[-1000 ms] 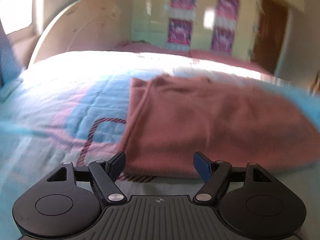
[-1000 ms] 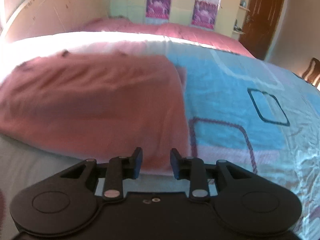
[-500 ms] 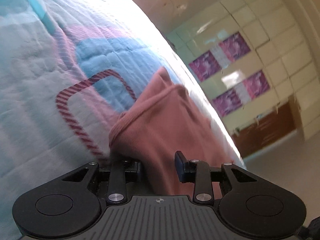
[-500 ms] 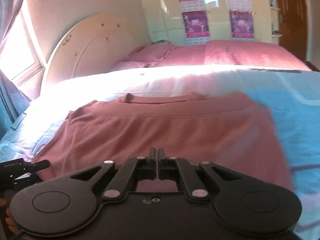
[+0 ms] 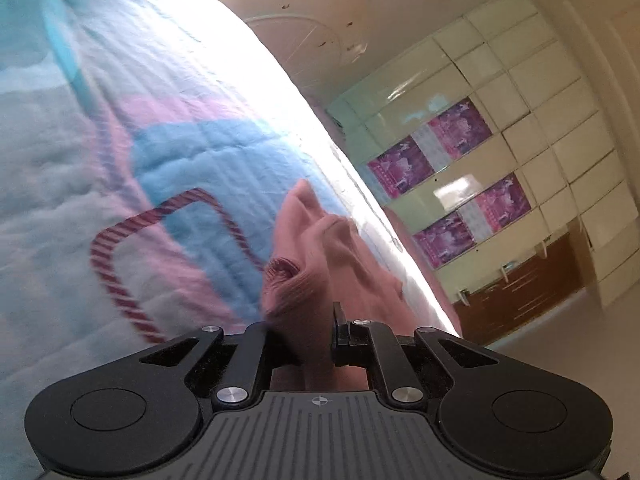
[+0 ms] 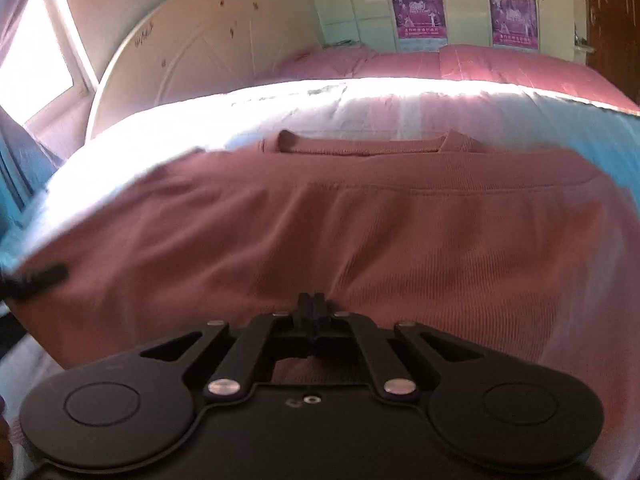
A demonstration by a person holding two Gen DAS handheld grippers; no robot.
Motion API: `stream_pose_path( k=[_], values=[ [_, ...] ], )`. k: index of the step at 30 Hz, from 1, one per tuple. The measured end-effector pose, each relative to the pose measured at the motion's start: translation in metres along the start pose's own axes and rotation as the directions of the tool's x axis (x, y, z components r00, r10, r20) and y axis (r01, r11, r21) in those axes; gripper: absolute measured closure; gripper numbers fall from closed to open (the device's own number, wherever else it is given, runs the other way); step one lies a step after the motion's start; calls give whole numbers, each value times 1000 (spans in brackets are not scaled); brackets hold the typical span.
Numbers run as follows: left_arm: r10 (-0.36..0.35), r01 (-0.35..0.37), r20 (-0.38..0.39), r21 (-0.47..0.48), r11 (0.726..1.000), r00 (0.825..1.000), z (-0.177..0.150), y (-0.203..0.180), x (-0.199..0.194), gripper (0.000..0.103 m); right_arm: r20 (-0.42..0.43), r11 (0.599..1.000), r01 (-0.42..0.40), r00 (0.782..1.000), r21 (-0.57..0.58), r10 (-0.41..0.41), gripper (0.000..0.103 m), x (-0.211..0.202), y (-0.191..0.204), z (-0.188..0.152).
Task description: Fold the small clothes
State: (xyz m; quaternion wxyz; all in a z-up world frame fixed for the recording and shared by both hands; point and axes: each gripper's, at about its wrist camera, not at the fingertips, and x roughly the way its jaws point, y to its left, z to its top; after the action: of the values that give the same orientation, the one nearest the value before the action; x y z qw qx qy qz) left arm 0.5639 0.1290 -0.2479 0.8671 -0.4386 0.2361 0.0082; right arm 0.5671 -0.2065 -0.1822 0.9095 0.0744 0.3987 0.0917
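Note:
A dusty-pink ribbed garment [image 6: 320, 208] lies spread on the quilted bedspread [image 5: 100, 140], neckline at the far side. My left gripper [image 5: 300, 322], rolled sideways, has its jaws closing tight on a bunched corner of that pink garment [image 5: 320, 264], which puckers up between the fingers. In the right wrist view my right gripper [image 6: 314, 304] is at the garment's near edge with fingertips pressed together, cloth pinched under them and creases running out from the tips. A blurred black part of the left gripper [image 6: 40, 276] shows at the garment's left corner.
The bedspread [image 6: 360, 100] is light blue and pink with striped square outlines. A rounded cream headboard [image 6: 192, 52] and pink pillows [image 6: 480, 64] lie beyond. A pale wardrobe [image 5: 540, 128] with purple posters fills the back wall, a window at left.
My left gripper rolled sideways, dropped to the garment's corner and closed on it. My right gripper shut on the near edge and swung left, so the garment now fills its view.

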Motion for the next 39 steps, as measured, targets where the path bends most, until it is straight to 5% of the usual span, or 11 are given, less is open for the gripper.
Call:
stream_pose_path(
  k=[2,10,16,20,27,31,33,34,35,36,39],
  values=[
    [40,-40,-3,-24,999,999,0,9,5,87,3,1000,-1,1000,0,1,103,-2,0,0],
    [39,-39,-5,-66,997,999,3,17,28,91,4,999,33,999,-27,-33,103,0,7,-3],
    [-75,75,6,34,997,997,11,-26,26,96,19,999,50,999,-19,-49,103,5,6,-3],
    [-159,166,-53,150,975,986,9,-83,34,96,48,995,4,999,103,-9,101,-8,-11,1],
    [-289,367,-257,346,863,922,-41,-216,63,96,277,934,35,950,355,-141,99,-108,-96,-11],
    [-243,413,-404,414,811,882,-108,-281,98,95,316,890,45,926,455,-208,93,-158,-147,-17],
    [-125,404,-513,478,780,849,-150,-303,120,88,305,876,43,928,480,-213,75,-171,-165,-22],
    [-62,407,-575,495,768,816,-169,-308,130,83,299,870,40,930,491,-212,56,-174,-173,-25],
    [-64,419,-592,484,768,803,-173,-308,129,83,296,861,39,930,507,-216,49,-176,-180,-28],
    [-98,435,-587,468,770,804,-169,-305,121,82,297,856,33,931,516,-215,51,-179,-186,-33],
    [-136,409,-514,466,785,847,-126,-289,97,82,280,866,-2,947,500,-159,59,-181,-192,-39]
  ],
)
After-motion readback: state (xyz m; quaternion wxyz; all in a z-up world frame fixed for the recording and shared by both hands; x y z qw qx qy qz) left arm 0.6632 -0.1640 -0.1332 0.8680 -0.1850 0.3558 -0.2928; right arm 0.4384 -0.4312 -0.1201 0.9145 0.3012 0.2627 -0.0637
